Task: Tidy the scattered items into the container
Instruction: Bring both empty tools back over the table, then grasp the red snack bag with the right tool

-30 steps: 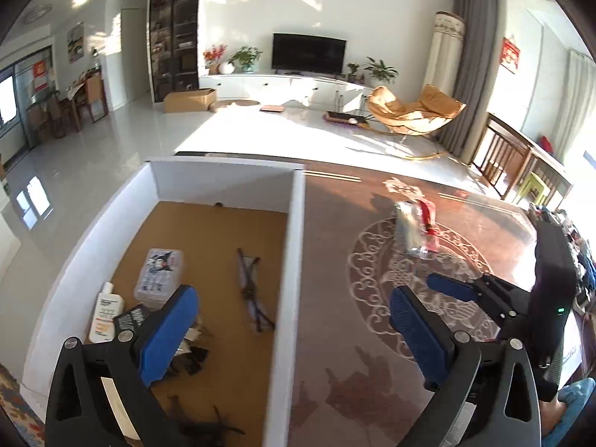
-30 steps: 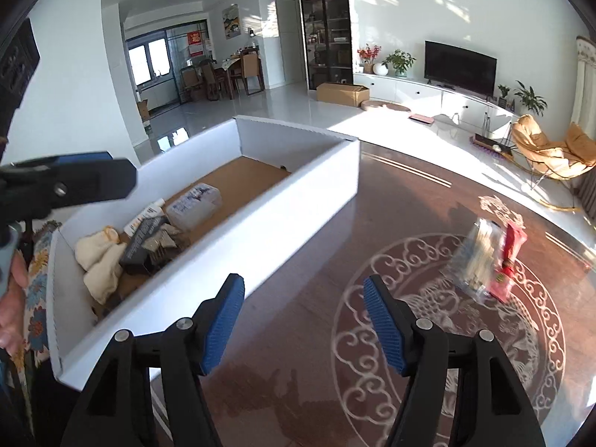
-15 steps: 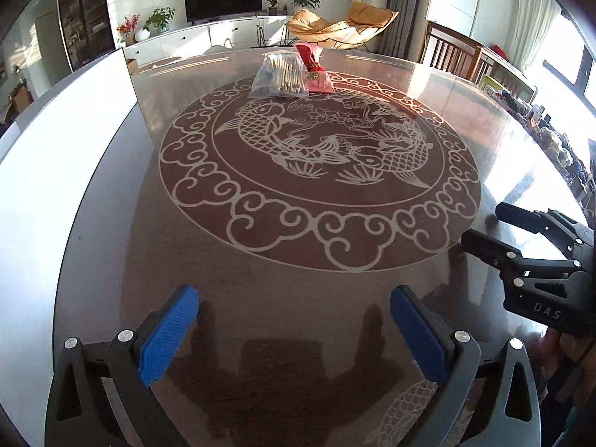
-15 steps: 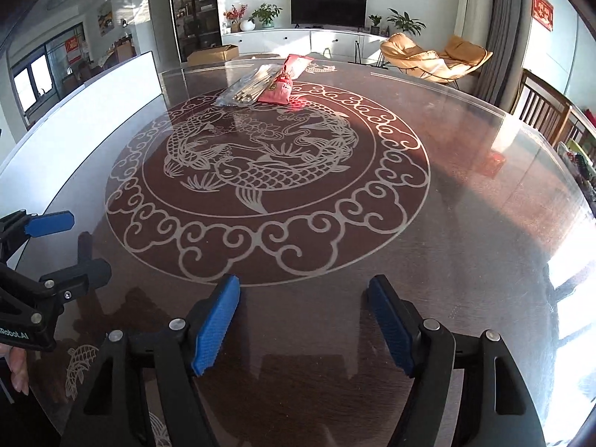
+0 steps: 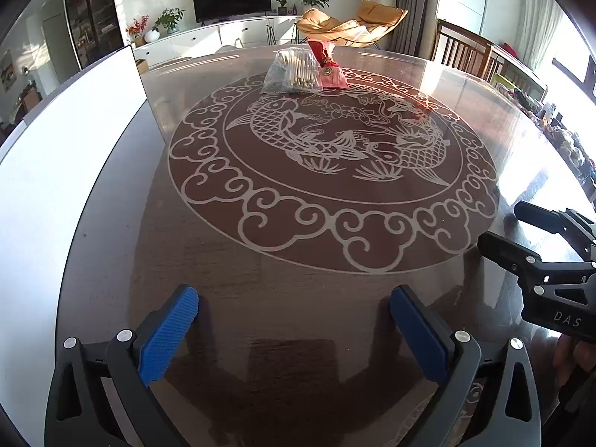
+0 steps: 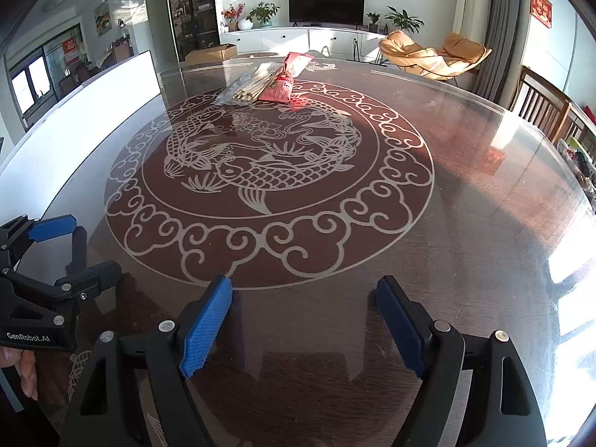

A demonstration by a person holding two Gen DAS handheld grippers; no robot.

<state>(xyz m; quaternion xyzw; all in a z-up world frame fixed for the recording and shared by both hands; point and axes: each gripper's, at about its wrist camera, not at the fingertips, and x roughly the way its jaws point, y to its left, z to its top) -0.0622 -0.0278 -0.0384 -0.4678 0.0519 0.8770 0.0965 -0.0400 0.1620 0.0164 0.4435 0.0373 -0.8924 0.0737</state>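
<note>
A clear bag of pale sticks [image 5: 294,70] and a red pouch [image 5: 331,72] lie side by side at the far side of the round table. In the right wrist view the bag [image 6: 247,87] and pouch [image 6: 285,83] are just as far off. The white container's wall [image 5: 74,130] rises along the left; its inside is hidden. My left gripper [image 5: 294,298] hangs open over bare tabletop near the front edge. My right gripper [image 6: 303,287] is beside it, its jaws opening, nothing between them. Each gripper shows in the other's view: the right gripper [image 5: 501,225] and the left gripper [image 6: 93,246].
The dark glass-topped table [image 5: 372,223] bears a pale fish and cloud pattern. Wooden chairs [image 6: 547,108] stand at its far right edge. A hand [image 6: 22,372] holds the left gripper's handle. Beyond the table lie a TV unit and a tan lounge chair.
A second ago both grippers were by the container, looking into it. Both have swung right and down over the table. The right jaws stand a little wider. Since half a second ago, hardly any motion.
</note>
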